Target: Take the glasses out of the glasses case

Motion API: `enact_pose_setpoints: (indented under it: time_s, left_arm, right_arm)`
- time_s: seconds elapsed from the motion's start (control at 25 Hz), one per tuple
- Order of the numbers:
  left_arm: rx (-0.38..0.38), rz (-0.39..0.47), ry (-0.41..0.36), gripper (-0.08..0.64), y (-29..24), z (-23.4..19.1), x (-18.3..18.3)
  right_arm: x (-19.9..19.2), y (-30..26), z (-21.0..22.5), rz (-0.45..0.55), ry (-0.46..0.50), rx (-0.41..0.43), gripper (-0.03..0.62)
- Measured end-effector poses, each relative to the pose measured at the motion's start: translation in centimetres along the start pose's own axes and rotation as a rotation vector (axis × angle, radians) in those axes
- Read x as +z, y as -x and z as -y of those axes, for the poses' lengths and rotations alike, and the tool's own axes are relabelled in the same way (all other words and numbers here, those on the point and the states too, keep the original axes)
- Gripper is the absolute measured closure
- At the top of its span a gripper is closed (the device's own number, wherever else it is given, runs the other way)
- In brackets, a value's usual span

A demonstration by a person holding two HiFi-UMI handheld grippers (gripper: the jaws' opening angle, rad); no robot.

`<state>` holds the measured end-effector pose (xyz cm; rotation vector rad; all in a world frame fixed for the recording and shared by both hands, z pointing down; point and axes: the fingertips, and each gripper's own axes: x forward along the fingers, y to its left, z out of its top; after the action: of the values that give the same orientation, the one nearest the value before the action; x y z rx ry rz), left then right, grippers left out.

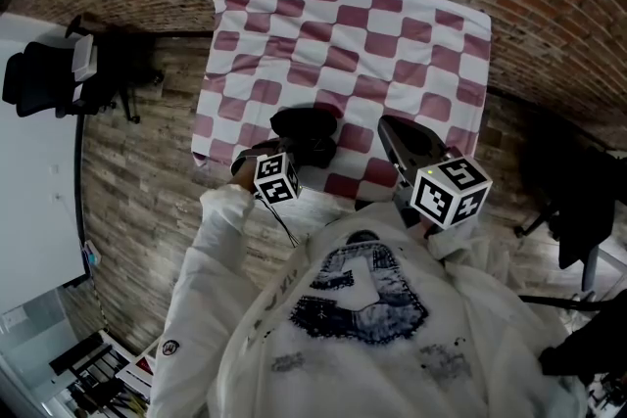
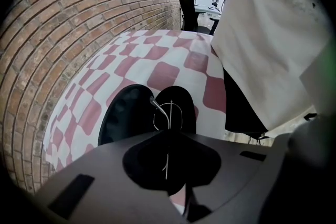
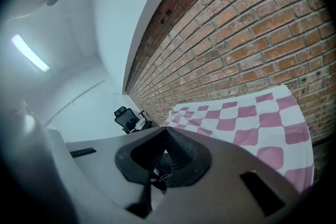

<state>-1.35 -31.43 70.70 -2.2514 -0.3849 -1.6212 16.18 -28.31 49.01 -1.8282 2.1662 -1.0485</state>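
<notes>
Left claw (image 2: pixel 169 134) grips glasses (image 2: pixel 170 113) above checkered cloth (image 2: pixel 157 73) — brick wall (image 2: pixel 63 23) behind.

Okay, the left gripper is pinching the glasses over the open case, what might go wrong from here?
The left gripper grips the glasses by thin wire only, so the frame may bend or slip on lifting. The right gripper is apart from the case, shut and empty; unheld, the case might drag along the cloth.
</notes>
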Motion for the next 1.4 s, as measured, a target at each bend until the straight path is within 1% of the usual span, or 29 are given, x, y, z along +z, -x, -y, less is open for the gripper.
enact_pose_setpoints:
  time_s: [0.36,0.72,0.96,1.16,1.24,1.4]
  left_arm:
    - [0.034,0.023,0.004,0.543,1.2,-0.3,0.1]
    - [0.094,0.075,0.056,0.545,2.9,-0.8,0.5]
    - [0.162,0.135,0.115,0.545,4.9,-1.4,1.3]
    - [0.231,0.174,0.162,0.545,7.0,-0.9,1.7]
    - [0.257,0.197,0.196,0.545,8.0,-0.5,1.9]
    - [0.310,0.283,0.296,0.545,10.7,0.3,2.8]
  right_arm:
    - [-0.3,0.1,-1.0,0.000,0.006,0.007,0.578]
    - [-0.7,0.9,-2.0,0.011,0.011,0.006,0.578]
    - [-1.3,1.8,-3.3,0.022,0.023,0.005,0.578]
    - [-2.1,2.8,-4.9,0.032,0.036,0.016,0.578]
    - [-2.6,3.3,-5.6,0.035,0.044,0.021,0.578]
    - [-3.5,4.3,-7.2,0.044,0.065,0.032,0.578]
